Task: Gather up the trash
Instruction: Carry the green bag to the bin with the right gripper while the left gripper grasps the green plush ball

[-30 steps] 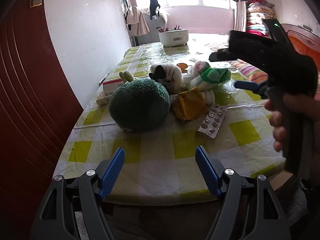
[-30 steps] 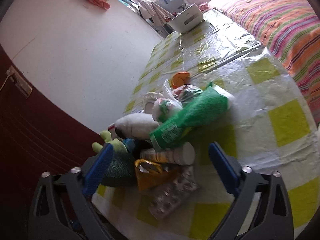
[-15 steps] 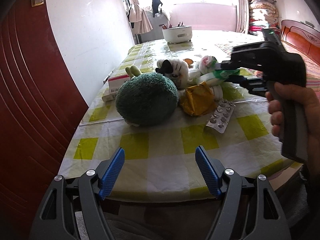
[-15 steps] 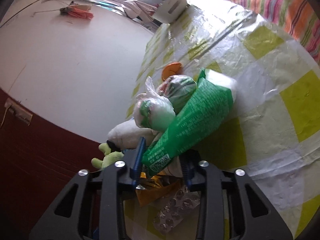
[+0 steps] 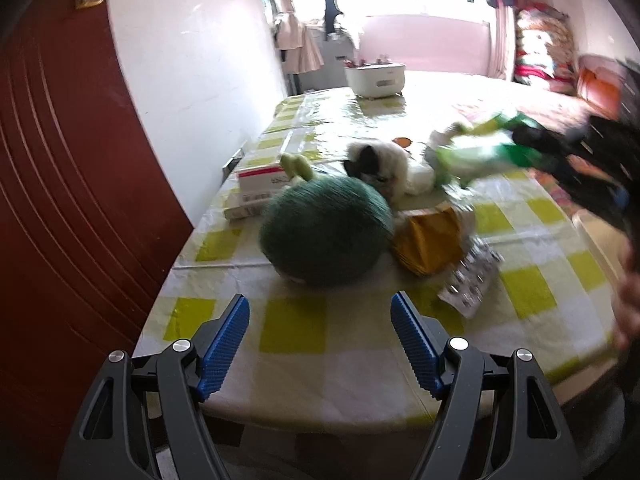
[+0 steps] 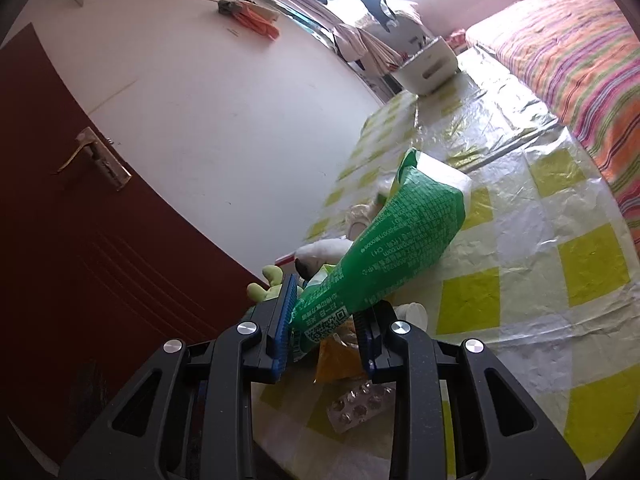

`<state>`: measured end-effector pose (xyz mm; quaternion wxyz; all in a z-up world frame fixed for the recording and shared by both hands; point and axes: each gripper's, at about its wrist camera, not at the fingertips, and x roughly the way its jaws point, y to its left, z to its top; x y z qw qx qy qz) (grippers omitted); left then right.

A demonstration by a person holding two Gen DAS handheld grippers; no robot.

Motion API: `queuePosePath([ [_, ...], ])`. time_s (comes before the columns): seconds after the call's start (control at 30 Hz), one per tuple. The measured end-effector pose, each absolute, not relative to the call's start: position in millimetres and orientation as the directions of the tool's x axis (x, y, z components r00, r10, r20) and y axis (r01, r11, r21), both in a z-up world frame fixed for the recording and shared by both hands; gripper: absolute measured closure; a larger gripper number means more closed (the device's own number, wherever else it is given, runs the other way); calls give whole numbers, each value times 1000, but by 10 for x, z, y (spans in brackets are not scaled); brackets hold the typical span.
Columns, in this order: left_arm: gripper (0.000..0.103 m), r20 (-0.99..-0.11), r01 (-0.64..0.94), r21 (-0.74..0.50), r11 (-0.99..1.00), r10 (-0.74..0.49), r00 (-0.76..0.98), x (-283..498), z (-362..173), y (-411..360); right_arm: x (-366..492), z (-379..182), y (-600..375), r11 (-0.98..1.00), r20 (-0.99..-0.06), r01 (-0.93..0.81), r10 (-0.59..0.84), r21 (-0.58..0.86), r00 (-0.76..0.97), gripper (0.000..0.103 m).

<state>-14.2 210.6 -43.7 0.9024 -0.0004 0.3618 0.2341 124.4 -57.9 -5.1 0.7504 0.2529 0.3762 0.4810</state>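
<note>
Right gripper [image 6: 326, 320] jaws just closed on the green bag [image 6: 392, 248], held above the table [image 5: 532, 292] clutter of green plush [image 5: 324, 236], yellow wrapper [image 5: 430, 242] and pill blister [image 5: 470, 280]; left gripper [image 5: 320, 344] hangs wide open, empty, at the near edge.

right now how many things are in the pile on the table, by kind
plush toys: 2, green round one, white one
wrappers: 2, green packet in right gripper, yellow wrapper
blister packs: 1
boxes: 1
total: 6
</note>
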Motion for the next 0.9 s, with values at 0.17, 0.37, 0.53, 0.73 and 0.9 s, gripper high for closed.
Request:
queuePosePath([
  [0.17,32,-649,-429,126,895,401,647,-15,-351,2337,1193,18,-635,400,-299,-561,916,725,268,76],
  [0.37,32,-692,-293,40,955,238,682,249,-326,2302,1164,14,-646,388,-292,-565,921,728,257,76],
  [0.53,32,-679,-296,58,953,256,689,404,-277,2273,1143,49,-664,384,-285,-568,923,728,258,76],
  [0.73,17,-707,-405,117,907,363,608,647,-442,2506,1138,52,-688,379,-280,-567,925,731,257,76],
  [0.9,9,-699,-368,267,891,442,562,824,-605,2505,1175,1,-707,381,-283,-543,924,748,258,76],
])
